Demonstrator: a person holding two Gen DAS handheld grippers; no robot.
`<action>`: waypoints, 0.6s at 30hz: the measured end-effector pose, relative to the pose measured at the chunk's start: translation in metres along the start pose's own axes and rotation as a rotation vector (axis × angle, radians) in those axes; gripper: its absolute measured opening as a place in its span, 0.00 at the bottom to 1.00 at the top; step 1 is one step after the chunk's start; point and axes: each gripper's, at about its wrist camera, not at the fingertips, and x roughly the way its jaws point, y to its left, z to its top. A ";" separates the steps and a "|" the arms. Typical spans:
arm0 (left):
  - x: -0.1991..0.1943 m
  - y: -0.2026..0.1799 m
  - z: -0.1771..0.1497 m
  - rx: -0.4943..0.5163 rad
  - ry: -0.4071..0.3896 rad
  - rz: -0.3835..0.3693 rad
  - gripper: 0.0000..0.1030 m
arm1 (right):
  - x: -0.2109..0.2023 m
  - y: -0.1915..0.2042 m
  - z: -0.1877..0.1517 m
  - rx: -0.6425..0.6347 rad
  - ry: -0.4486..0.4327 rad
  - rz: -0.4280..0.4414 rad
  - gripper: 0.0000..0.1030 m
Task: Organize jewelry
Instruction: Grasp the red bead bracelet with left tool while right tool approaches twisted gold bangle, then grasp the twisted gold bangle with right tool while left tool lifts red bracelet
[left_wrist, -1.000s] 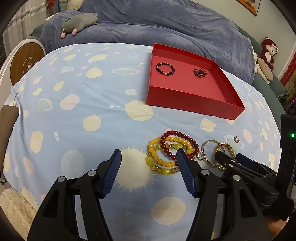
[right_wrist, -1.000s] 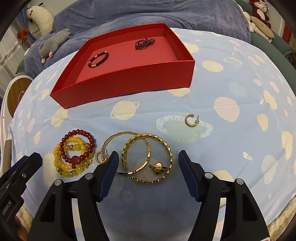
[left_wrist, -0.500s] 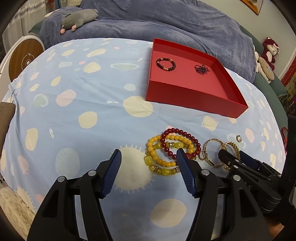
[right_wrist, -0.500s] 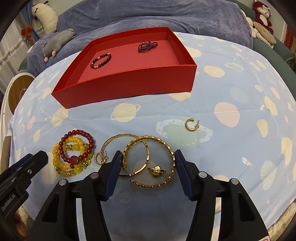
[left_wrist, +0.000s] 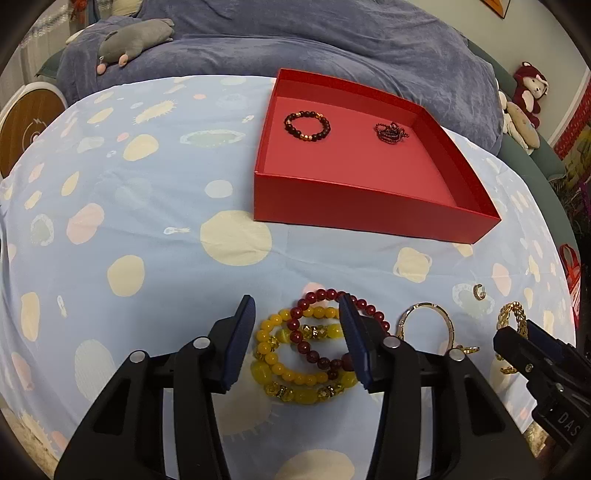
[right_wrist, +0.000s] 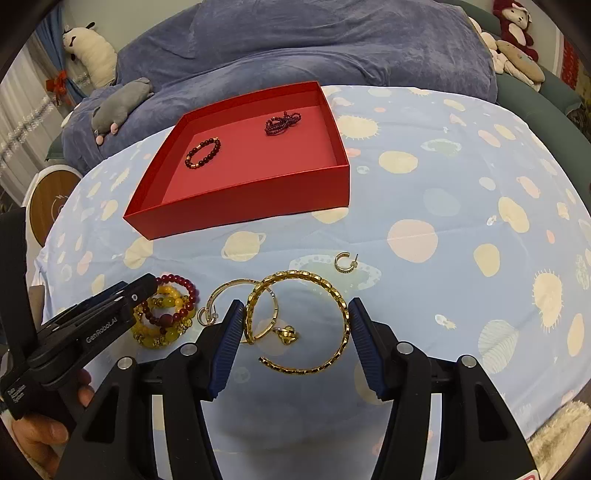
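Left wrist view: the left claw (left_wrist: 295, 325) hangs over the bead pile (left_wrist: 310, 350) at lower centre, jaws apart and just closing in, with the yellow and red strands between them but, as far as I can see, not yet pinched. Its right pad sits over the red strand, its left pad just outside the yellow one. The pile lies directly under and slightly ahead of this claw, so the left hand is the nearer one for it.

Right wrist view: the right claw (right_wrist: 295, 328) straddles the gold bangle (right_wrist: 301, 325) at lower centre, jaws apart; I cannot tell whether the pads touch the rim. A thinner hoop (right_wrist: 240, 306) overlaps the bangle on its left, and a small charm (right_wrist: 286, 334) lies inside it. A small earring (right_wrist: 343, 262) sits apart, above and right of the bangle.

The red box (right_wrist: 236, 206) lies beyond both claws in the upper middle of each frame, holding a dark bracelet (right_wrist: 203, 153) and a chain (right_wrist: 282, 122). Any carry goes forward and up the frame, over the near wall.
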 end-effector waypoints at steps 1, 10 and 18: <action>0.002 -0.001 0.000 0.012 0.003 0.005 0.35 | 0.000 0.000 0.000 0.001 0.001 0.003 0.54; 0.008 -0.002 -0.005 0.030 0.016 -0.006 0.08 | 0.002 0.002 -0.002 -0.007 0.014 0.018 0.54; -0.014 -0.005 -0.005 0.001 -0.005 -0.057 0.07 | -0.005 0.007 -0.004 -0.016 0.008 0.036 0.54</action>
